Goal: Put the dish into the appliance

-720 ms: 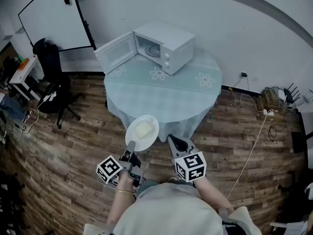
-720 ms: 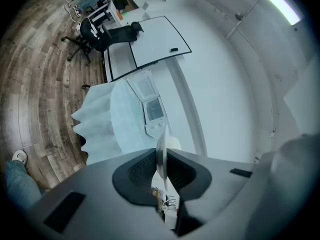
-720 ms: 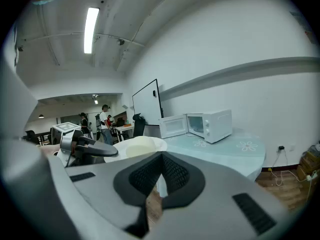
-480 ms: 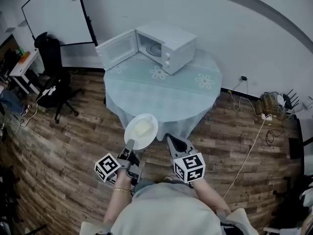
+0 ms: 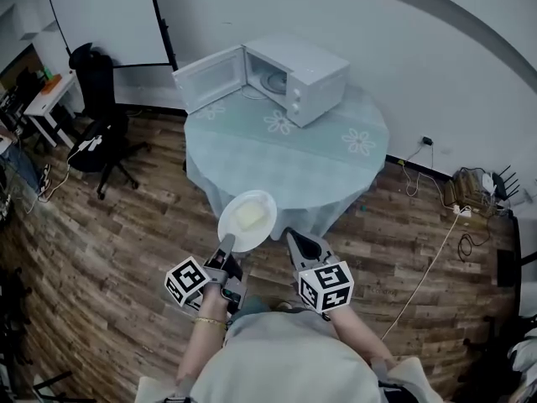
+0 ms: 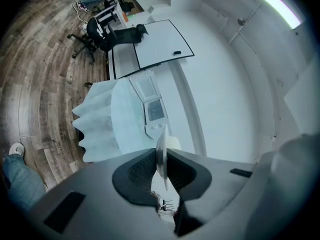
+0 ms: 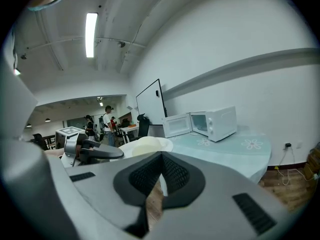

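A white plate [image 5: 247, 219] with a pale yellow food portion on it hangs level over the wood floor, just short of the round table [image 5: 336, 170]. My left gripper [image 5: 226, 248] is shut on its near rim. In the left gripper view the plate [image 6: 161, 151] shows edge-on between the pads. The white microwave [image 5: 300, 75] stands at the table's far side with its door [image 5: 210, 77] swung open to the left. To the right of the plate my right gripper [image 5: 303, 247] is shut with nothing in it. From the right gripper view I see the plate [image 7: 145, 145] and the microwave [image 7: 217, 123].
A pale blue flowered cloth drapes the table. A black office chair [image 5: 99, 133] and a whiteboard [image 5: 109, 19] stand at the left. Cables and a power strip [image 5: 466, 187] lie on the floor at the right. People [image 7: 107, 123] stand far off near desks.
The plate and both grippers have edged slightly forward toward the table. The left grip on the rim holds as before; the right gripper stays shut.
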{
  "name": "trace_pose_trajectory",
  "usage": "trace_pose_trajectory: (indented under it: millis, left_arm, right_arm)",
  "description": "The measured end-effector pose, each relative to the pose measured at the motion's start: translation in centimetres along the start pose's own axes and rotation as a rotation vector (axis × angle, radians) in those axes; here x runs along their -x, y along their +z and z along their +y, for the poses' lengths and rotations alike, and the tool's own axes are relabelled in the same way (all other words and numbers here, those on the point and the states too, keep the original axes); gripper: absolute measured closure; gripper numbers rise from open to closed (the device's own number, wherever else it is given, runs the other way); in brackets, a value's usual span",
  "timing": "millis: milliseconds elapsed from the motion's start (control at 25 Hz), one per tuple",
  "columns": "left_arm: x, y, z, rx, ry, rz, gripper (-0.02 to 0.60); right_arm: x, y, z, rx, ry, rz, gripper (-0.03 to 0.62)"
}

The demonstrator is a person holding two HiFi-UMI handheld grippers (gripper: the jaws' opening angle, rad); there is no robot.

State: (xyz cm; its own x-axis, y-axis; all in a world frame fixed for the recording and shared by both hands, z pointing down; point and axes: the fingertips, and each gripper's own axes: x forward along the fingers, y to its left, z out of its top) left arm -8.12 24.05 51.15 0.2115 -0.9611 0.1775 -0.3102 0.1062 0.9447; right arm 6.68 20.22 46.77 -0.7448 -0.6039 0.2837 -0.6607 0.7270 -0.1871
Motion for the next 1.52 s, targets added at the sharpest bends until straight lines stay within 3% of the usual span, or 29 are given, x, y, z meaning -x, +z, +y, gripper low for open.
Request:
trace_pose_trajectory:
  millis: [680, 1520]
  left_arm:
    - [-6.0, 1.9, 0.7, 0.013, 0.031, -0.018, 0.529]
    - [-23.9, 11.4, 1.2, 0.005, 0.039, 0.014, 0.529]
  right_arm:
    - [-3.4, 0.8, -4.5, -0.024, 0.006, 0.021, 0.589]
    - [-18.6, 6.7, -15.0, -0.021, -0.018, 0.03, 0.589]
